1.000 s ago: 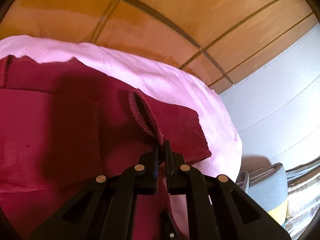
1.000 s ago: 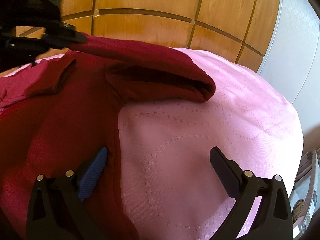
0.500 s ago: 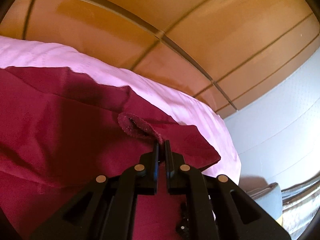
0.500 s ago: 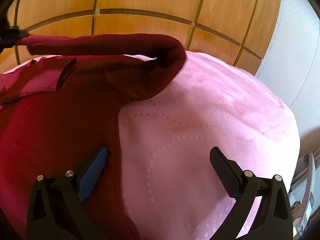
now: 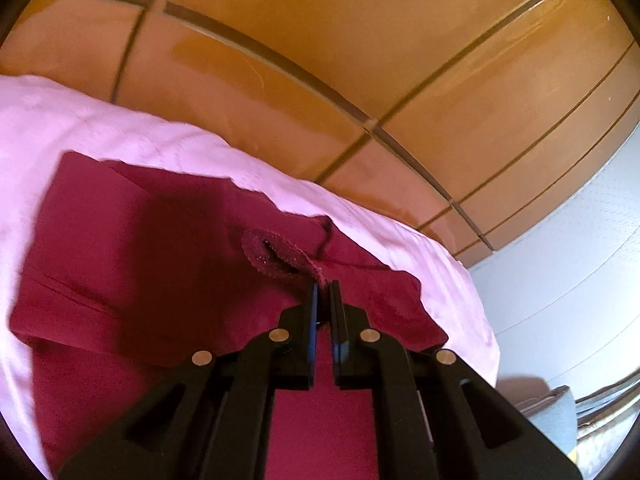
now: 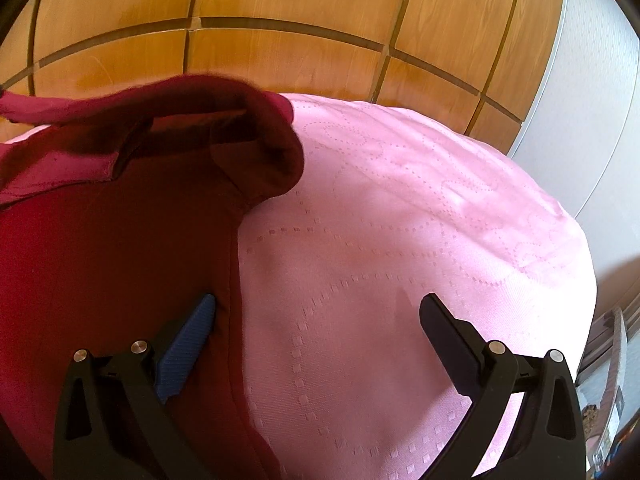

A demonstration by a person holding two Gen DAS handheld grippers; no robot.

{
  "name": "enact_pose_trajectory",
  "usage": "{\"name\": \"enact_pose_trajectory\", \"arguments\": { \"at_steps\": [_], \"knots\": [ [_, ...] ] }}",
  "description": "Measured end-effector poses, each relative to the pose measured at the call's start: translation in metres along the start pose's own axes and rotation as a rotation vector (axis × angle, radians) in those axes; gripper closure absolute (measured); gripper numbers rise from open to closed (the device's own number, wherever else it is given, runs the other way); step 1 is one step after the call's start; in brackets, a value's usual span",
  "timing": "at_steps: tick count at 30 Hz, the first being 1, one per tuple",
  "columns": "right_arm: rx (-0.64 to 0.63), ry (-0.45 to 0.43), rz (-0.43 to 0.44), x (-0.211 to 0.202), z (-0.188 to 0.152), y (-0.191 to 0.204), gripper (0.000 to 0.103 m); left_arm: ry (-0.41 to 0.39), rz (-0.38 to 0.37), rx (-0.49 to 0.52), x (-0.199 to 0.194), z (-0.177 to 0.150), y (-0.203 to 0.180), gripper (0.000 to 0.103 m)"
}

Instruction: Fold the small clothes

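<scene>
A dark red garment (image 5: 132, 264) lies on a pink patterned cloth (image 5: 132, 144). My left gripper (image 5: 323, 286) is shut on the hemmed end of its sleeve (image 5: 276, 258), holding that end above the garment's body. In the right wrist view the same garment (image 6: 100, 264) covers the left half, and its sleeve (image 6: 224, 92) arches up and off to the left, folded back over the body. My right gripper (image 6: 316, 308) hovers open low over the garment's right edge, its blue-padded finger (image 6: 188, 344) above the red fabric and the other above the pink cloth (image 6: 420, 240).
A wooden panelled wall (image 6: 280, 32) stands behind the pink surface. A pale grey wall (image 6: 592, 80) is at the right. Beyond the cloth's right edge lie a grey-blue cushion (image 5: 560, 416) and some clutter on the floor (image 6: 608, 400).
My left gripper has carried the sleeve end leftward across the garment, so the sleeve now folds back over the body. The right gripper has stayed put and open.
</scene>
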State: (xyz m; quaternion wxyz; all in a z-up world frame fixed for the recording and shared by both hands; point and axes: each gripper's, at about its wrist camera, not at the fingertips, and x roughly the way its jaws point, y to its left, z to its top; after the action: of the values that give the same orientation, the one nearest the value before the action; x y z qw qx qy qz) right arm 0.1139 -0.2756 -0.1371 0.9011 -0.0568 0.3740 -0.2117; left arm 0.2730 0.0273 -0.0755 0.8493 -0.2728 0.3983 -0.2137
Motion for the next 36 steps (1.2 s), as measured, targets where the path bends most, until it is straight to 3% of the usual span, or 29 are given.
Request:
{"name": "enact_pose_trajectory", "arguments": {
  "at_steps": [13,22,24,29,32,36],
  "knots": [
    [-0.015,-0.006,-0.018,-0.002,0.001,0.002,0.004,-0.037,0.139,-0.110,-0.020,-0.009,0.086,0.098],
    [-0.028,-0.011,-0.030,-0.003,0.000,0.005,0.004,-0.048,0.218,-0.077,-0.007,-0.031,0.113,0.098],
    [-0.021,0.003,-0.002,-0.001,0.001,0.003,0.004,-0.054,0.223,-0.068,-0.004,-0.037,0.115,0.098],
    [0.122,0.133,0.178,0.015,0.014,-0.028,0.004,-0.092,0.194,-0.085,-0.009,-0.045,0.125,0.097],
    [0.156,0.127,0.186,0.018,0.028,-0.029,0.004,-0.110,0.179,-0.093,-0.009,-0.049,0.128,0.096],
    [0.062,0.104,0.199,0.017,0.045,0.001,0.004,-0.114,0.159,-0.103,-0.010,-0.050,0.132,0.096]
  ]
}}
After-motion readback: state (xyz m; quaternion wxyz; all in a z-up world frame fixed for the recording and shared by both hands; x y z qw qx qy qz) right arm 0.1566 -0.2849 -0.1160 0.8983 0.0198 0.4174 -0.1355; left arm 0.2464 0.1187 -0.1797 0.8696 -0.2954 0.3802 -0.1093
